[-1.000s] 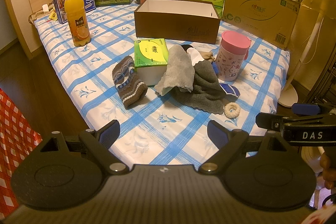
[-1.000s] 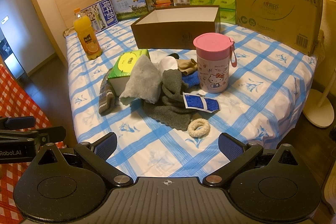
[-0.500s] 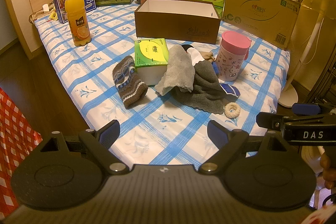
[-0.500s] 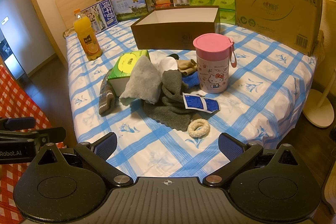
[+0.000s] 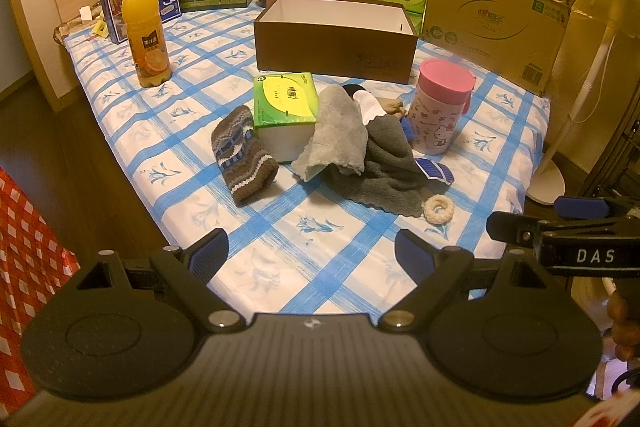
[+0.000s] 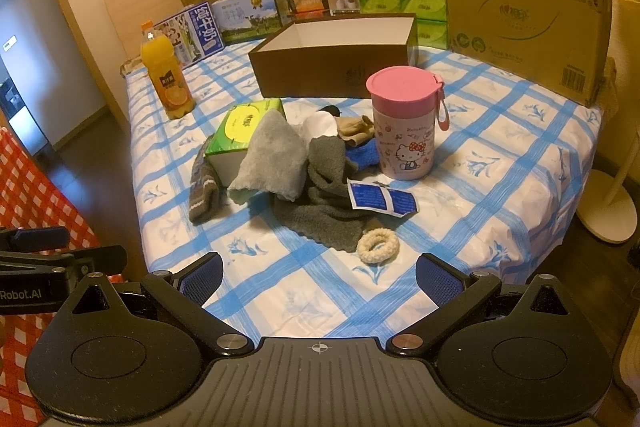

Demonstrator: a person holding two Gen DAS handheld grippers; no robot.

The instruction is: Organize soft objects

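A pile of soft things lies mid-table: a light grey cloth (image 5: 340,131) (image 6: 274,155) draped over a dark grey towel (image 5: 384,171) (image 6: 324,203), a striped knit sock (image 5: 242,163) (image 6: 204,193), a cream scrunchie (image 5: 439,209) (image 6: 378,246), and blue, tan and white pieces behind. An open brown box (image 5: 336,39) (image 6: 334,57) stands beyond. My left gripper (image 5: 312,261) and right gripper (image 6: 318,277) are both open and empty, held over the table's near edge, short of the pile.
A green tissue box (image 5: 286,115), a pink-lidded Hello Kitty cup (image 6: 404,123), a blue packet (image 6: 380,199) and an orange juice bottle (image 5: 145,31) stand on the blue-checked tablecloth (image 5: 304,227). Cartons and a large cardboard box (image 5: 496,7) line the back. A fan stand (image 6: 608,211) stands right.
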